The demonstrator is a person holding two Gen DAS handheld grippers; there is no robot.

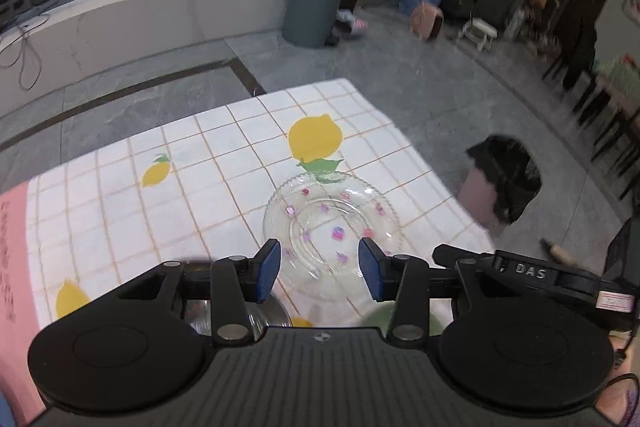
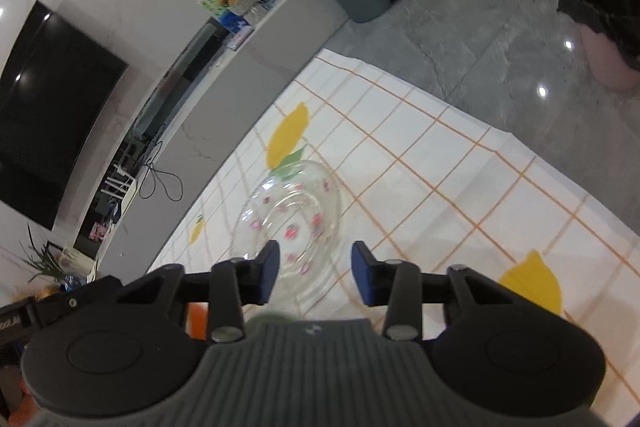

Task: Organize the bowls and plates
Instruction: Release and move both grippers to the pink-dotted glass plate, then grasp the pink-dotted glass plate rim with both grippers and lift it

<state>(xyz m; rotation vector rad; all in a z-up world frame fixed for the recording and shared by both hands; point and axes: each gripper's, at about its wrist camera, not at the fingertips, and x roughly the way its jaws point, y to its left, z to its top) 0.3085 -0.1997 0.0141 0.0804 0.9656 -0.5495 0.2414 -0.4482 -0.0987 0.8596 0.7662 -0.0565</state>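
Table (image 1: 120,195): covered by a white checked cloth with lemon prints; its far edge and right edge drop off to grey floor, and a pink strip runs along the left edge. Most of the cloth to the left and beyond the dish lies bare.

Glass plate (image 1: 332,223): clear, with small pink dots and a beaded rim, resting flat on the cloth near the right edge, just below a large lemon print. Also seen from the right wrist (image 2: 288,219).

Left gripper (image 1: 320,267): blue pads apart, nothing between them touching; it hovers over the near rim of the plate.

Right gripper (image 2: 314,275): pads apart, not pressing on anything, over the plate's near side.

Nearby: a second piece of glassware (image 1: 240,315) and something green (image 1: 380,315) lie under the left gripper's body, mostly hidden and hard to identify. An orange object (image 2: 197,319) shows behind the right gripper, cut off.

Floor: pink bin with black liner (image 1: 500,187) beside the table's right edge; grey bin (image 1: 314,5) farther off.
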